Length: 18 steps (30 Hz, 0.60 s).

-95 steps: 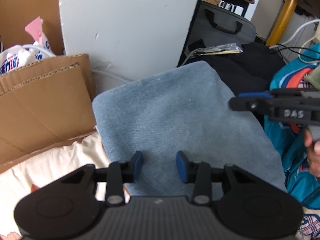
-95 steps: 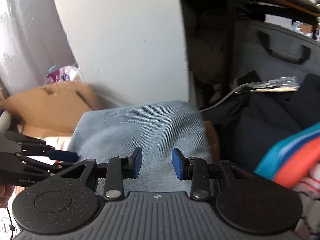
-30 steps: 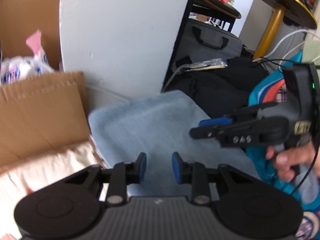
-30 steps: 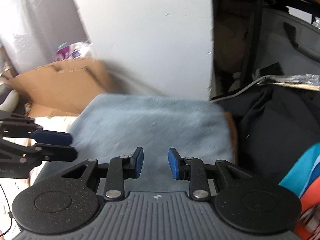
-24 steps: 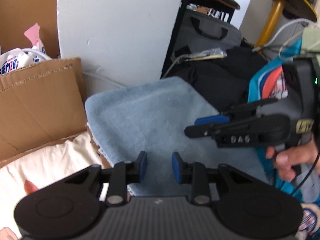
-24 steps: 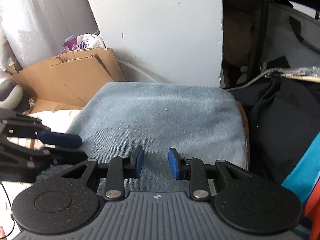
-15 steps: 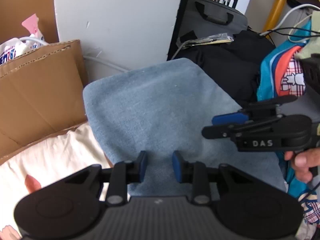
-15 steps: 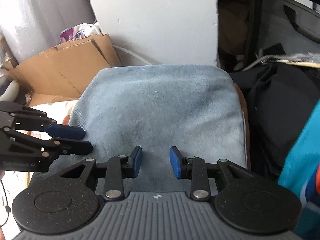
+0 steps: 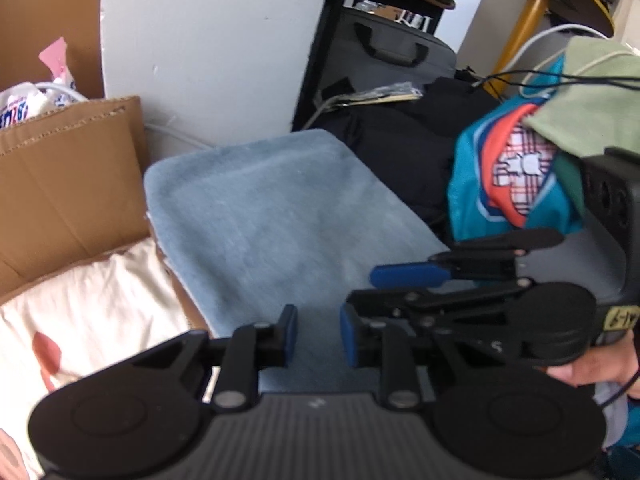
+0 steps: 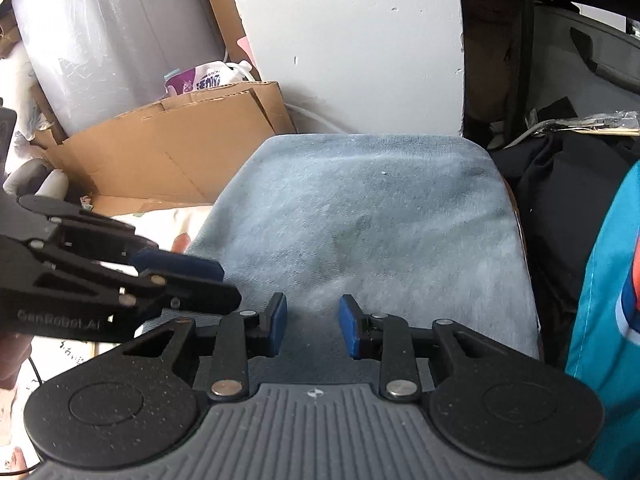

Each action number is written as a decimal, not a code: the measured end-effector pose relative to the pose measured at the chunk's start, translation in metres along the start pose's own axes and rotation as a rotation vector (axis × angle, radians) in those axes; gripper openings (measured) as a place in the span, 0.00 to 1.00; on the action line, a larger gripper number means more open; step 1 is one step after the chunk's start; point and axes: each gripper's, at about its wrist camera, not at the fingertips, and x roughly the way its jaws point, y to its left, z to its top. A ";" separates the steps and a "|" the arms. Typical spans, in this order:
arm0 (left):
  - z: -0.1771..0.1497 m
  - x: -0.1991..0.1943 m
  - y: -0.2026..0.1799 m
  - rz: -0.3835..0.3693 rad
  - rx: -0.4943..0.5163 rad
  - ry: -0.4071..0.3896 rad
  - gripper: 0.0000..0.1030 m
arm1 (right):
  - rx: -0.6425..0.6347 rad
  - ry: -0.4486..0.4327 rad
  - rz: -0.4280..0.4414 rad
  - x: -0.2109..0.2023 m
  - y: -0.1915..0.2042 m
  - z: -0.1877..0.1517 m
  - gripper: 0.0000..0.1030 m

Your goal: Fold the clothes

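Observation:
A light-blue garment [image 9: 288,216] lies folded flat into a rectangle, and the right wrist view shows it too [image 10: 368,232]. My left gripper [image 9: 318,334] hovers over its near edge, jaws a little apart and closing, with nothing pinched between the blue pads. My right gripper [image 10: 312,328] hovers over the same near edge, jaws likewise closing on nothing. The two grippers sit close side by side: the right gripper [image 9: 376,288] reaches in from the right, and the left gripper [image 10: 226,284] comes in from the left.
A cardboard box [image 9: 68,176] and cream bedding [image 9: 92,304] lie to the left. A white wall panel [image 9: 216,48] stands behind. Black fabric [image 9: 400,140] and a teal-orange clothes pile [image 9: 508,176] crowd the right. A hand [image 9: 592,368] holds the right gripper.
The two grippers have drawn closer together over the garment's near edge, and both pairs of jaws have narrowed slightly. The blue garment has stayed flat.

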 end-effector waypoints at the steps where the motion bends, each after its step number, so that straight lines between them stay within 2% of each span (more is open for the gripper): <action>1: -0.002 0.003 -0.001 0.007 0.005 0.006 0.22 | -0.004 0.000 -0.003 0.000 0.002 -0.002 0.32; 2: -0.004 0.007 -0.001 0.018 0.005 0.015 0.22 | -0.009 0.001 -0.007 0.000 0.003 -0.004 0.32; 7: -0.014 0.027 0.005 0.076 -0.013 0.053 0.04 | -0.010 -0.003 -0.015 0.014 0.001 -0.021 0.33; 11: -0.020 0.030 0.014 0.059 -0.034 0.055 0.03 | 0.006 -0.051 -0.031 0.018 0.001 -0.038 0.33; 18: -0.023 0.015 0.008 0.071 -0.021 0.026 0.02 | 0.092 -0.114 -0.055 -0.006 -0.010 -0.058 0.34</action>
